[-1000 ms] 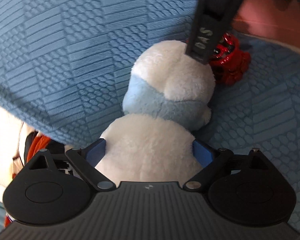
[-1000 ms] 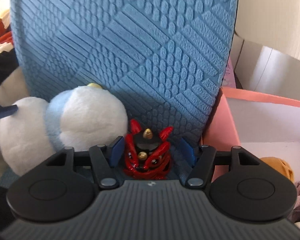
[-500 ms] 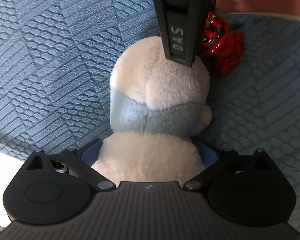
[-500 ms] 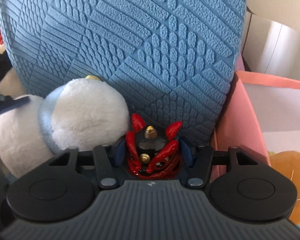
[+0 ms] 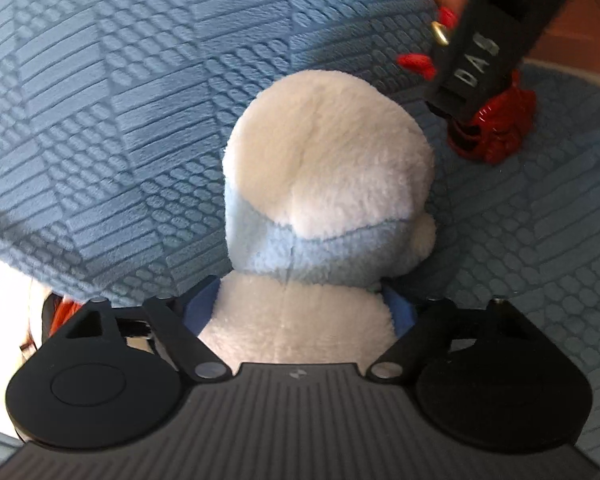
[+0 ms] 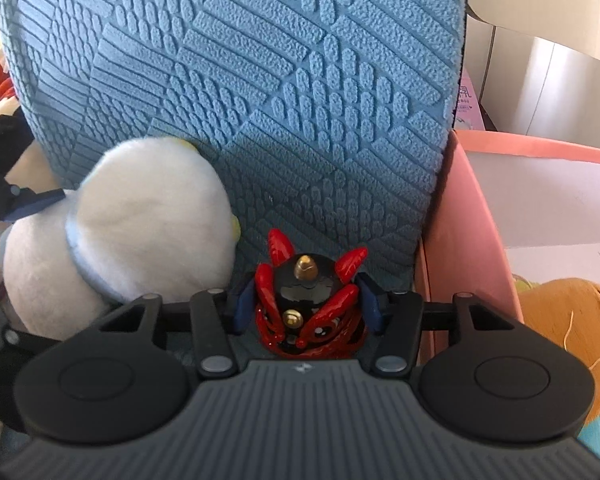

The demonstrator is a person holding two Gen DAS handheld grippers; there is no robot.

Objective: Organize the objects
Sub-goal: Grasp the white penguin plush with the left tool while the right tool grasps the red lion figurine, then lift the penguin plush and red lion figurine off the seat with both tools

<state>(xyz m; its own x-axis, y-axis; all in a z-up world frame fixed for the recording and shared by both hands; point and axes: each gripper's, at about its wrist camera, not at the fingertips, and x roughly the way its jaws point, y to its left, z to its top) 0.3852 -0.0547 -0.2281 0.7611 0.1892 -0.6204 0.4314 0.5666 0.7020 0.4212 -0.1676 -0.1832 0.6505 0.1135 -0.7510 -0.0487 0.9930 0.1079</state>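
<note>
A white and light-blue plush toy (image 5: 324, 184) lies on the blue textured chair. My left gripper (image 5: 300, 312) is shut on its white body, its blue pads pressed into both sides. The plush also shows in the right wrist view (image 6: 140, 216), left of centre. A red and black lion figurine (image 6: 310, 304) with gold knobs sits between the blue pads of my right gripper (image 6: 306, 302), which is shut on it. In the left wrist view the figurine (image 5: 496, 128) is at upper right, partly hidden behind my right gripper's black finger.
The blue textured chair back (image 6: 260, 80) rises right behind both toys. A pink box (image 6: 452, 240) stands to the right, with an orange plush (image 6: 568, 320) inside. Cluttered items (image 5: 56, 312) lie past the seat's left edge.
My right gripper has closed on the lion figurine and lifted it slightly. My left gripper keeps its hold on the plush, which has shifted a little against the chair back.
</note>
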